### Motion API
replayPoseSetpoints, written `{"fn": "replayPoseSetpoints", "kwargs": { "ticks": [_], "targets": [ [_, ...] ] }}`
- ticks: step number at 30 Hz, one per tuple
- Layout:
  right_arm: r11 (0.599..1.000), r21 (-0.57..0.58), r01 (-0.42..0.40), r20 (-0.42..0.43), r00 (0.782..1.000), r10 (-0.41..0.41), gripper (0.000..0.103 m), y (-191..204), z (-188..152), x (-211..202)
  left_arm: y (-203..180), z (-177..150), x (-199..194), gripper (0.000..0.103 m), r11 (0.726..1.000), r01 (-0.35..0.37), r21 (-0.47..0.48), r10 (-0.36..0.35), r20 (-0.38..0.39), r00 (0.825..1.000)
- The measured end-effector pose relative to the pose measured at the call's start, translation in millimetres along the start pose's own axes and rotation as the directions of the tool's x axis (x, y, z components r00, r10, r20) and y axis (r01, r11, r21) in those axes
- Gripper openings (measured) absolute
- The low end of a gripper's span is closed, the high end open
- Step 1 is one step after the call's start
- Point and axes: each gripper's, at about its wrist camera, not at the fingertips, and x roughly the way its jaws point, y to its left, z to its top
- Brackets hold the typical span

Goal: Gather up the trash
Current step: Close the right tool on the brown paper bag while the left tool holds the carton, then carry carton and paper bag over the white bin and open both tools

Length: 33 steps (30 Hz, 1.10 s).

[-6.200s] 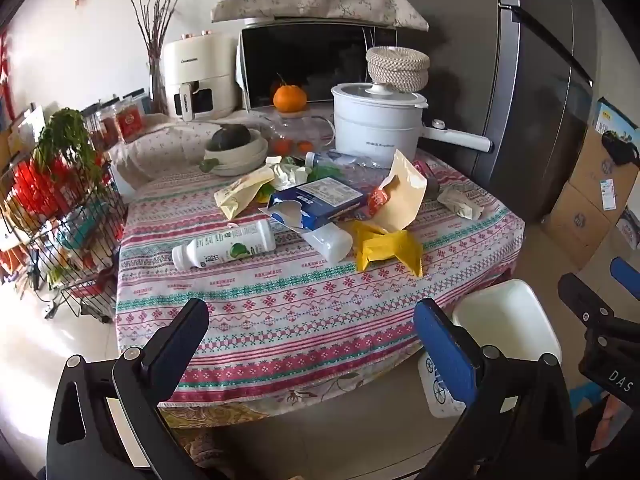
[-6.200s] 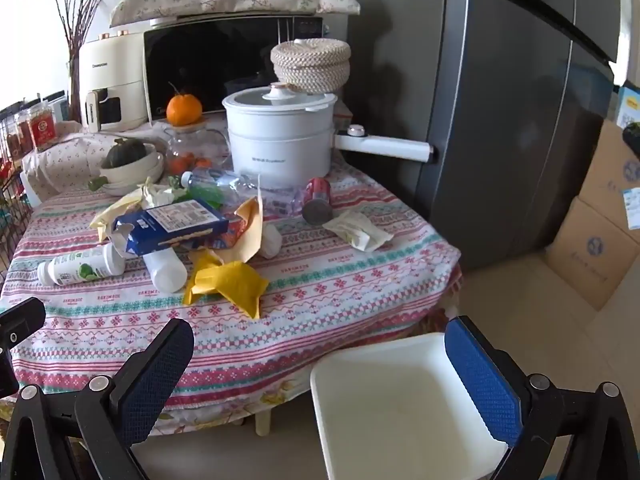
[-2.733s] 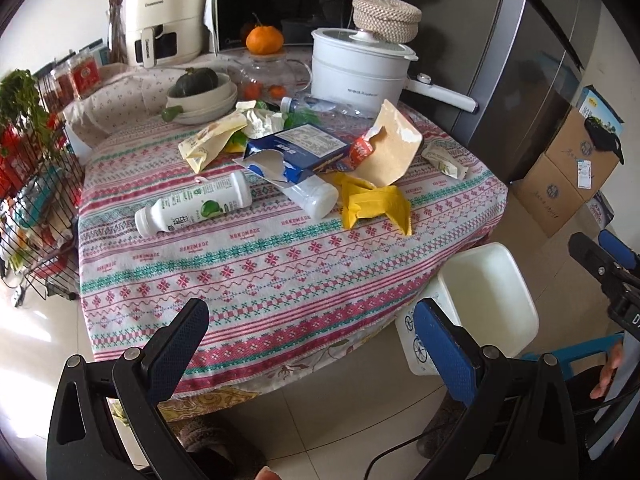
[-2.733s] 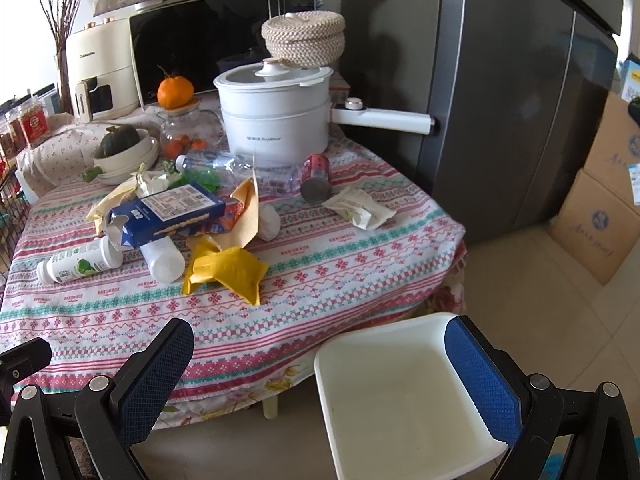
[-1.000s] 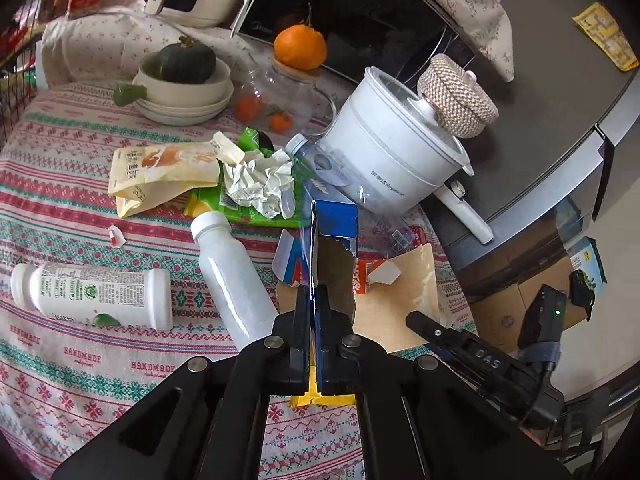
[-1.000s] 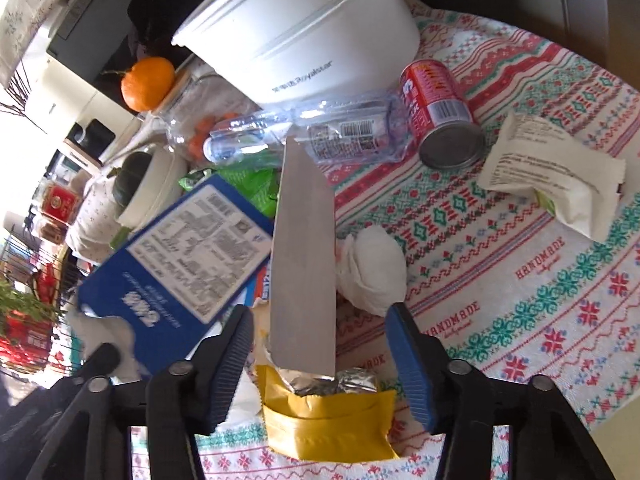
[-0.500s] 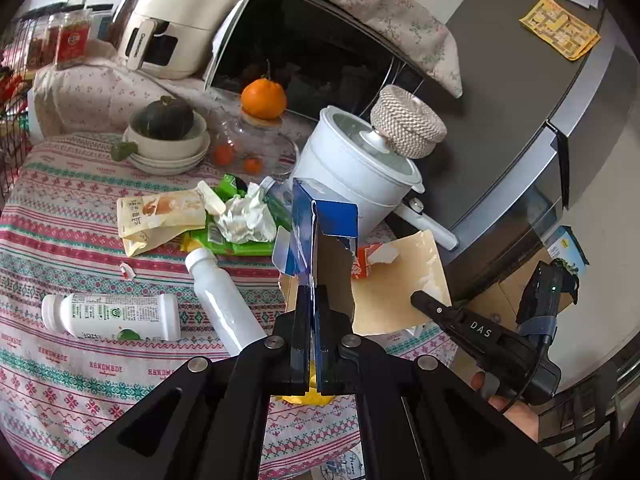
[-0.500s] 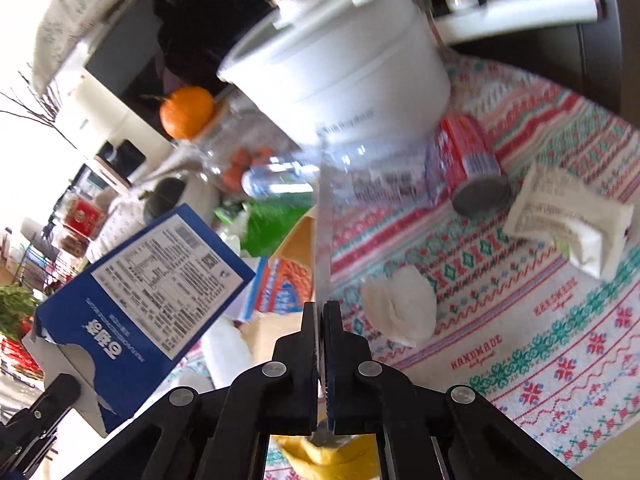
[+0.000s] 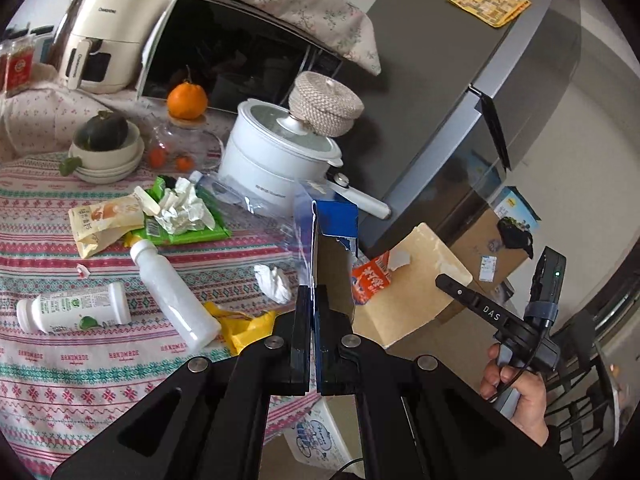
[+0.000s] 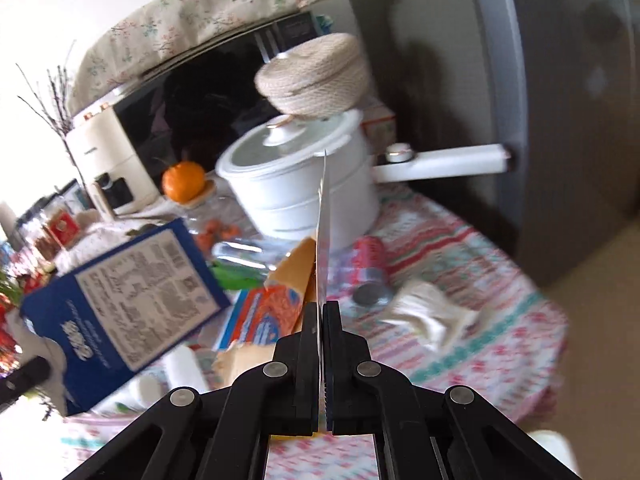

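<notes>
My left gripper (image 9: 314, 300) is shut on a torn blue carton (image 9: 334, 236), held up above the table; the carton also shows in the right wrist view (image 10: 124, 292). My right gripper (image 10: 322, 312) is shut on a flat tan paper pouch (image 10: 323, 232), seen edge-on there and broadside in the left wrist view (image 9: 416, 284). On the striped tablecloth (image 9: 60, 364) lie two white bottles (image 9: 172, 296), a yellow wrapper (image 9: 248, 326), crumpled tissue (image 9: 274, 282), a green wrapper (image 9: 188, 228), a tan snack bag (image 9: 104, 224) and a red can (image 10: 370, 264).
A white pot (image 9: 280, 164) with a long handle, a woven lid (image 9: 324, 104), a microwave (image 9: 224, 60), an orange (image 9: 187, 101), bowls (image 9: 106, 156) and an air fryer (image 9: 108, 36) stand at the back. A grey fridge (image 9: 460, 92) is to the right. A white bin (image 9: 316, 436) sits below the table edge.
Both grippers have lifted higher and swung right with the carton and the pouch. The right view is blurred by motion.
</notes>
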Motion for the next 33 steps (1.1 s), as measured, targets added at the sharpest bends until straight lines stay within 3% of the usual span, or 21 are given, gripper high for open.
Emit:
{"fn": "replayPoseSetpoints", "kwargs": {
  "ticks": [5,12,22,26,33],
  "targets": [
    [0.995,0.025,0.094,-0.024,0.995,-0.094,0.000,-47,-21,-31,-21,-21,17,0.000,0.997,0.081,0.012,-0.079,-0.111,0.991],
    [0.967,0.019,0.254,-0.014,0.967,-0.254,0.000,-95,-47,-88,-68,-58,40,0.000,0.981,0.173,0.088,-0.145,-0.259,0.955],
    [0.915,0.003,0.404,-0.122,0.908,-0.401,0.000,-138,-89,-103,-105,-133,103,0.000,0.967,0.159,0.197,-0.043,-0.493,0.869],
    [0.910,-0.013,0.415,-0.179,0.894,-0.410,0.000,-147,-100,-94,-109,-156,126,0.000,0.963,0.144,0.226,0.005,-0.554,0.833],
    [0.911,-0.004,0.413,-0.277,0.874,-0.398,0.000,-156,-113,-77,-107,-174,160,0.001,0.953,0.120,0.279,0.073,-0.594,0.801]
  ]
}}
